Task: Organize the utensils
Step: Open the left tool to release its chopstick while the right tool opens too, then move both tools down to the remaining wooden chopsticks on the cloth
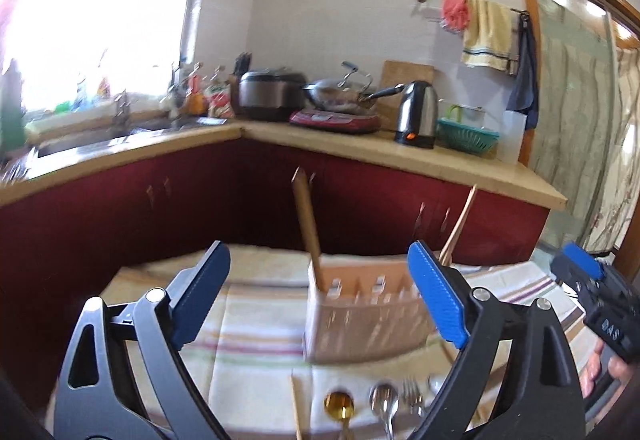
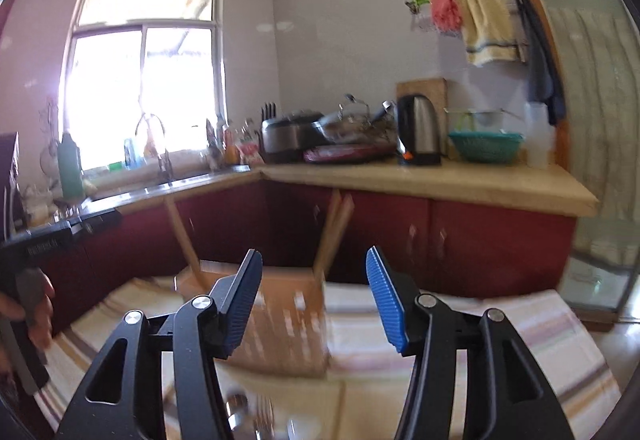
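Both tools hang empty over the striped cloth (image 1: pixel 256 324): the left gripper (image 1: pixel 320 300) has its jaws spread wide with nothing between the pads, and the right gripper (image 2: pixel 314 300) stands about half open, also holding nothing. Nearest, at the cloth's front edge, lie the loose utensils: a gold spoon (image 1: pixel 339 406), a silver spoon (image 1: pixel 384 400), a fork (image 1: pixel 414 396) and a thin wooden chopstick (image 1: pixel 297 410). They lie flat and close together, so a closing jaw could likely catch two at once or skid one off the cloth. Just beyond sits the slotted orange holder (image 1: pixel 360 316), light-looking plastic, with wooden pieces (image 1: pixel 308 224) already leaning inside; a careless nudge might tip it.
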Motion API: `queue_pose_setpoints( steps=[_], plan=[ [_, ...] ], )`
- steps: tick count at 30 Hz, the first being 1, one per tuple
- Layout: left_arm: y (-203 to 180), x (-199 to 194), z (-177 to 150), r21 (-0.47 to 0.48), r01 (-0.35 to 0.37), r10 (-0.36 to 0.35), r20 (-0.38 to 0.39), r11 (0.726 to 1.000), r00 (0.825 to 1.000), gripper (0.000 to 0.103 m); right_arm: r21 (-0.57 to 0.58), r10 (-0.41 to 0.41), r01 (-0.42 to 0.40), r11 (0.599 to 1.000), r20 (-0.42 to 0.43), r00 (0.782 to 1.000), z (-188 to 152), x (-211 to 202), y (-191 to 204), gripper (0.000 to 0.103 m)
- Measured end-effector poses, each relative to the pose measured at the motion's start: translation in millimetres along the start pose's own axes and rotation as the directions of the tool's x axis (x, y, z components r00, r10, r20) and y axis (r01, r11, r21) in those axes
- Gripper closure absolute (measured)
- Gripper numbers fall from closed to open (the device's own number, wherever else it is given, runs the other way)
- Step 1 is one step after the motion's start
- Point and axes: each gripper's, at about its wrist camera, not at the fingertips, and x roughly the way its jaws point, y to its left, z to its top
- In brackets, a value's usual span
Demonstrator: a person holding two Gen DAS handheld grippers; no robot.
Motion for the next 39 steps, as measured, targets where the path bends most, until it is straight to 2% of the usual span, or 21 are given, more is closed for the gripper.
queue_pose_setpoints(
  steps=[3, 6, 10, 15, 21, 24, 30, 36, 39],
  plan=[
    [6.6, -12.4, -32.4, -0.050, -0.038, 0.037, -0.031, 0.998, 0.999, 0.012, -0.046, -0.051, 0.049, 0.998, -0.028, 0.998, -38.5, -17.3, 2.5, 0.049],
    [11.1, -22.3, -66.3, -0.053, -0.110, 0.106, -0.075, 0.993, 0.992, 0.012, -0.070, -0.067, 0.064, 0.996, -0.051, 0.996, -73.6, -36.0, 3.4, 0.049],
    [17.3, -38.9, -105.9, -0.057, -0.144, 0.136, -0.115, 0.988, 0.984, 0.012, -0.091, -0.063, 0.055, 0.994, -0.094, 0.994, -112.9, -54.4, 7.8, 0.051],
    [21.7, -60.7, -145.8, -0.017, -0.185, 0.181, -0.143, 0.983, 0.973, 0.012, -0.085, -0.043, 0.029, 0.996, -0.162, 0.986, -142.5, -61.7, 12.7, 0.059],
    [22.8, -72.3, -183.1, 0.016, -0.196, 0.195, -0.215, 0.980, 0.957, 0.013, -0.073, -0.018, 0.001, 0.997, -0.245, 0.969, -167.7, -57.4, 19.2, 0.067],
    [22.7, -69.5, -195.1, 0.019, -0.190, 0.188, -0.259, 0.982, 0.947, 0.021, -0.074, -0.018, -0.003, 0.997, -0.283, 0.959, -177.2, -54.2, 18.7, 0.076],
    [20.8, -66.3, -213.7, 0.022, -0.168, 0.166, -0.310, 0.986, 0.936, 0.028, -0.049, -0.028, 0.013, 0.999, -0.324, 0.946, -183.6, -52.7, 12.3, 0.084],
    [12.2, -62.7, -225.0, 0.029, -0.131, 0.133, -0.353, 0.991, 0.926, 0.039, -0.057, -0.022, 0.004, 0.998, -0.326, 0.945, -185.1, -54.7, 14.3, 0.091],
    [8.5, -63.0, -227.1, 0.050, -0.127, 0.137, -0.349, 0.991, 0.927, 0.042, -0.056, -0.018, 0.000, 0.998, -0.327, 0.945, -185.2, -55.9, 14.3, 0.094]
  ],
)
